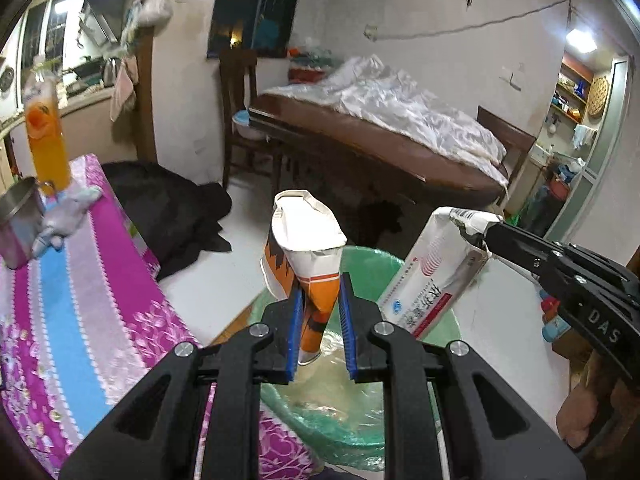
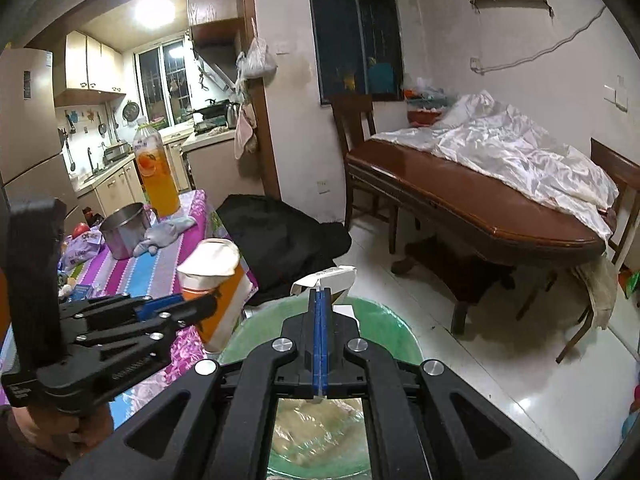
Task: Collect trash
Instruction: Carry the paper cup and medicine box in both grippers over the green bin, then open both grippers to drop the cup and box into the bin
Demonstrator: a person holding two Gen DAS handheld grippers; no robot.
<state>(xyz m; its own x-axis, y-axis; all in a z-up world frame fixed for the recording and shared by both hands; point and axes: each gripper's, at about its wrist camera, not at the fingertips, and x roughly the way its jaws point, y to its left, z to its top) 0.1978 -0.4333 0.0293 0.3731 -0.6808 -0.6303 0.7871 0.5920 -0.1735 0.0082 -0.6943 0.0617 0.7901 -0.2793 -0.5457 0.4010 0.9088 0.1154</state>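
My left gripper (image 1: 320,300) holds an orange and white crumpled carton (image 1: 308,248) between its blue pads, jaws partly apart, above a bin lined with a green bag (image 1: 360,268). My right gripper (image 2: 322,292) is shut on a flat white box with red print (image 1: 436,268), also over the bin; only the box's end shows in the right wrist view (image 2: 332,278). The right gripper shows at the right of the left wrist view (image 1: 488,232). The left gripper (image 2: 212,304) with the carton (image 2: 218,280) shows at the left of the right wrist view. The bin (image 2: 384,320) lies below.
A table with a pink and blue floral cloth (image 1: 80,280) stands left of the bin, with an orange drink bottle (image 1: 46,136), a steel mug (image 1: 18,220) and a grey cloth (image 1: 64,216). A black bag (image 1: 168,208) lies on the floor. A brown table with a white sheet (image 2: 500,184) stands behind.
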